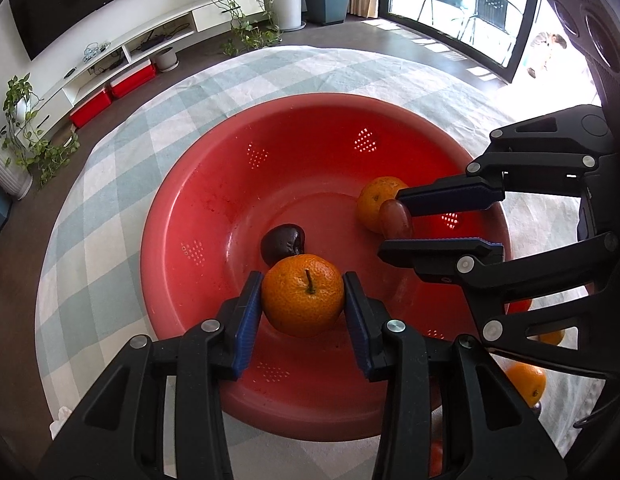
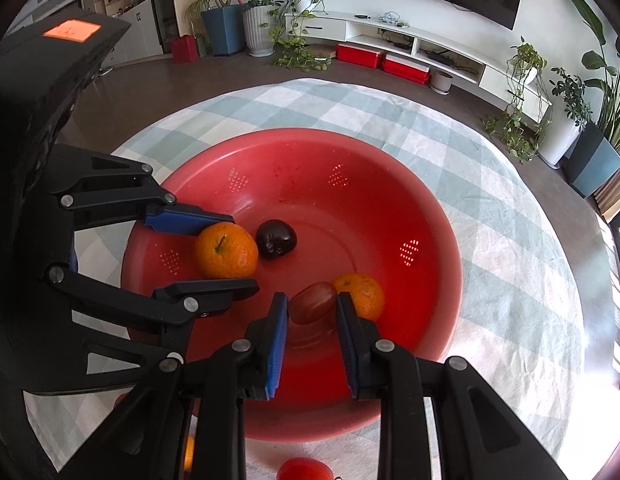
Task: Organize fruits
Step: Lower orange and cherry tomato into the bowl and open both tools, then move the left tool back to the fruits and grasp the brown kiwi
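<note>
A red perforated bowl point(image 1: 310, 124) point(image 2: 302, 148) sits on a checked tablecloth. My left gripper point(image 1: 303, 282) point(image 2: 242, 251) is shut on a stemmed tangerine point(image 1: 303, 300) point(image 2: 226, 252), held just above the bowl's near side. My right gripper point(image 2: 311, 300) point(image 1: 393, 222) is shut on a small oblong red fruit point(image 2: 311, 304) point(image 1: 395, 220), low inside the bowl. Right beside that fruit, a second tangerine point(image 1: 373, 200) point(image 2: 365, 292) lies in the bowl. A dark round plum point(image 1: 283, 242) point(image 2: 276, 238) rests near the bowl's middle.
Outside the bowl, tangerines point(image 1: 525, 380) lie on the checked tablecloth point(image 1: 110, 200) near the right gripper's body, and a red fruit point(image 2: 306, 470) lies at the near edge. The cloth's round edge drops to a dark floor with plants and a low white cabinet beyond.
</note>
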{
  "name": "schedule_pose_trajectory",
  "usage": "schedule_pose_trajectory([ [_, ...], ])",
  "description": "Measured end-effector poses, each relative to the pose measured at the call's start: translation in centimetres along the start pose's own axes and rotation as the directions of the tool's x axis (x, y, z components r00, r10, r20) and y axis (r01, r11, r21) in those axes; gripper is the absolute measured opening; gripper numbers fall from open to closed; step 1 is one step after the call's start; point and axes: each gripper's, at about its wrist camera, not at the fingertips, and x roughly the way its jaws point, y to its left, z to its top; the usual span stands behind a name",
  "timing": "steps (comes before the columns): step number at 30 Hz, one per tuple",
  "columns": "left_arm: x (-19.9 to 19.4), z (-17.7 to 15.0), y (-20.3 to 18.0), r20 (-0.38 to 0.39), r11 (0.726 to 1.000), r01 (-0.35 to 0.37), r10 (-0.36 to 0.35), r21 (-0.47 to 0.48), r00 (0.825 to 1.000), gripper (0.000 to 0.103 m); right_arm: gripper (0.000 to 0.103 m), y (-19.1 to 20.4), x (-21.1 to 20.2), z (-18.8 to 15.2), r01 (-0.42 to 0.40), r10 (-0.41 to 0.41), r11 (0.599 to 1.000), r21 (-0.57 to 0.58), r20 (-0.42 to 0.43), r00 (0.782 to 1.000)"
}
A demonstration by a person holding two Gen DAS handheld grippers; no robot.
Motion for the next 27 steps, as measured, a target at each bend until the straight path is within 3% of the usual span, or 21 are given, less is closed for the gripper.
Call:
schedule_pose_trajectory([
  [1,0.0,0.0,0.0,0.001,1.0,-0.002,0.002,-0.001,1.0,0.038,0.028,0.0,0.0,0.0,0.001,-0.001,1.0,0.002,0.0,1.0],
  [5,-0.2,0.1,0.3,0.015,0.999,-0.054,0.054,-0.004,0.998,0.058,0.028,-0.2,-0.2,0.0,0.002,-0.002,1.0,0.01,0.0,1.0],
  [9,-0.4,-0.1,0.5,0.022,0.999,-0.041,0.041,-0.003,0.999,0.059,0.045,-0.9,-0.5,-0.1,0.018,-0.018,0.999,0.038,0.01,1.0],
  [13,-0.9,-0.4,0.3,0.031,0.999,-0.045,0.045,-0.009,0.998,0.061,0.047,-1.0,-1.0,-0.2,0.019,-0.02,0.999,0.046,0.017,1.0],
  [16,-2.1,-0.8,0.3,0.053,0.999,-0.043,0.044,-0.028,0.998,0.068,0.052,-1.1,-1.7,-0.4,0.013,-0.015,0.998,0.058,0.039,0.999],
  [20,-4.9,-1.8,0.0,0.12,0.998,-0.025,0.032,-0.052,0.992,0.095,0.063,-1.4,-4.3,-1.4,0.002,-0.013,0.995,0.098,0.111,0.994],
  [27,-9.6,-6.2,-1.6,0.211,0.991,0.039,-0.011,-0.129,0.977,0.1,0.082,-0.8,-10.0,-6.3,-0.063,0.014,0.983,0.175,0.273,0.962],
])
